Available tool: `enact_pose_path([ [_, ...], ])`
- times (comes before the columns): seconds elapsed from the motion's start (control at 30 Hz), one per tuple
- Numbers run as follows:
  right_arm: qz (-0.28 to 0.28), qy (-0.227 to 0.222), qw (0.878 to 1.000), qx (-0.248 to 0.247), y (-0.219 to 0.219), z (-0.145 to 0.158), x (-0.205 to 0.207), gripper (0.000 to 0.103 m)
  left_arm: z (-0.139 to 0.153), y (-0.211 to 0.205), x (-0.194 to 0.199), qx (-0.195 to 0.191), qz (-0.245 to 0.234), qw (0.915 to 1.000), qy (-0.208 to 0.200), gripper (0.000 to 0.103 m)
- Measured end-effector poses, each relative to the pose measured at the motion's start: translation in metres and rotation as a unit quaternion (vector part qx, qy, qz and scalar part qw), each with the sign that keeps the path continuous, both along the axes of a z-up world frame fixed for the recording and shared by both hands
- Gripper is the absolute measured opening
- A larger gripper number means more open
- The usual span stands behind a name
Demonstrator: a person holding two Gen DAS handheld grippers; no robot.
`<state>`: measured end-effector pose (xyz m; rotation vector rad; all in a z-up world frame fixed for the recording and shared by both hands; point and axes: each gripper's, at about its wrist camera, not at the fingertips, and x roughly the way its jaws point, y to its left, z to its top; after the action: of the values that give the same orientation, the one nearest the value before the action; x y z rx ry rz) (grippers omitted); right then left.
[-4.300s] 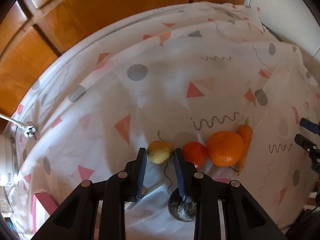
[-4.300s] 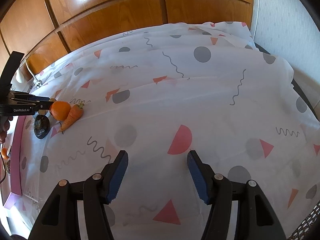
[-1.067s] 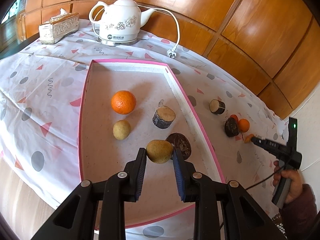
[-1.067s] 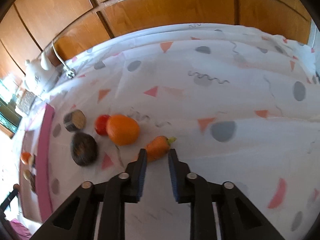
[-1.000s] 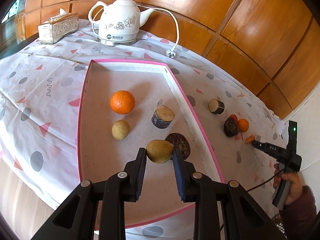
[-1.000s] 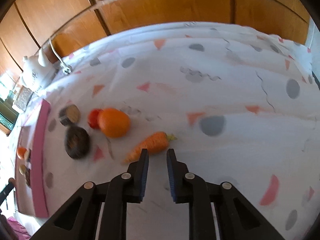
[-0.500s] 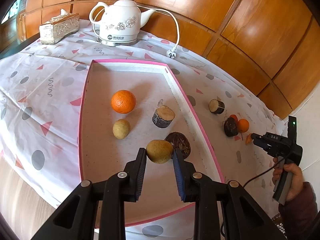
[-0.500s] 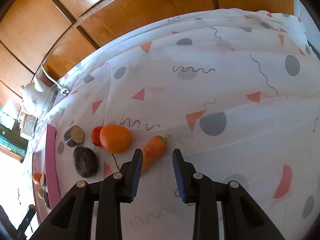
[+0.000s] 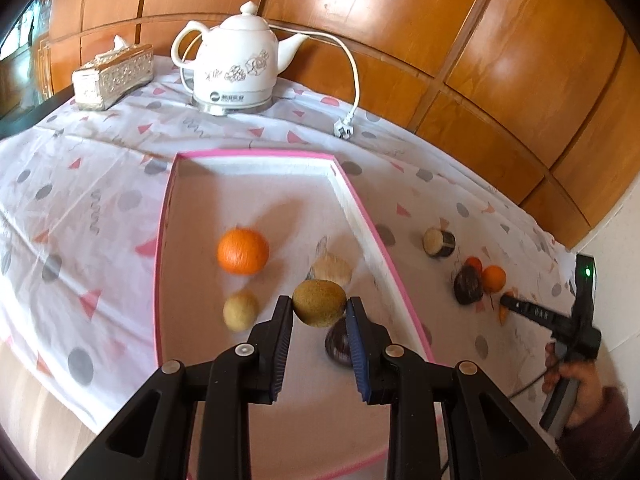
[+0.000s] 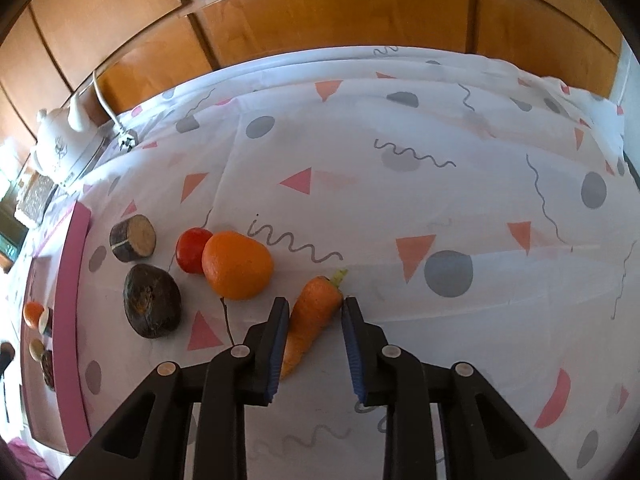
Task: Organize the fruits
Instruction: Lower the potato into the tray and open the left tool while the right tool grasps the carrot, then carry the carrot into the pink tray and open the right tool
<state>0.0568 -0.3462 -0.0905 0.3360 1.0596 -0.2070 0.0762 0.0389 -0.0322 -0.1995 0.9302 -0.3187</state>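
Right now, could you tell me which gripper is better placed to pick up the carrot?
The right gripper: its jaws are closing with the carrot between them on the tablecloth. The left gripper is occupied, shut on a kiwi above the pink tray.

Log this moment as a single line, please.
left gripper: shut on brown kiwi, over pink-rimmed tray | right gripper: jaws closing around orange carrot on patterned tablecloth

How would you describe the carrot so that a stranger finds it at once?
Start at the pink-rimmed tray, then go right across the patterned tablecloth past the large orange. The carrot lies there, between the closing right jaws: the only long, tapered piece.
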Motion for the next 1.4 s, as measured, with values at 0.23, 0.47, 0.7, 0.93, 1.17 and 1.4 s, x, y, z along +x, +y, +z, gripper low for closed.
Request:
enact_pose_path([
  [0.23,0.007,0.000,1.000,-0.001,0.000,0.000,0.000,0.027,-0.003,-0.007,0.041,0.012,0.024,0.9996,0.002,0.027],
  [0.47,0.016,0.002,1.000,-0.015,0.005,0.002,0.003,0.027,-0.011,-0.005,0.061,0.042,0.071,0.9966,0.007,0.042],
  [0.7,0.020,-0.001,1.000,-0.017,0.007,0.000,0.004,0.027,-0.009,-0.009,0.030,0.067,0.062,0.9957,-0.014,0.047],
  [0.93,0.021,-0.001,0.999,-0.026,0.010,0.000,0.003,0.022,-0.010,-0.005,-0.008,0.071,0.066,0.9951,-0.020,0.057],
  [1.17,0.015,-0.002,0.999,-0.028,0.009,0.003,-0.008,0.022,-0.009,0.006,-0.033,0.070,0.088,0.9933,-0.024,0.064],
  [1.4,0.024,-0.012,0.999,-0.023,0.013,0.010,-0.023,0.022,-0.005,0.015,-0.041,0.065,0.103,0.9922,-0.030,0.064],
])
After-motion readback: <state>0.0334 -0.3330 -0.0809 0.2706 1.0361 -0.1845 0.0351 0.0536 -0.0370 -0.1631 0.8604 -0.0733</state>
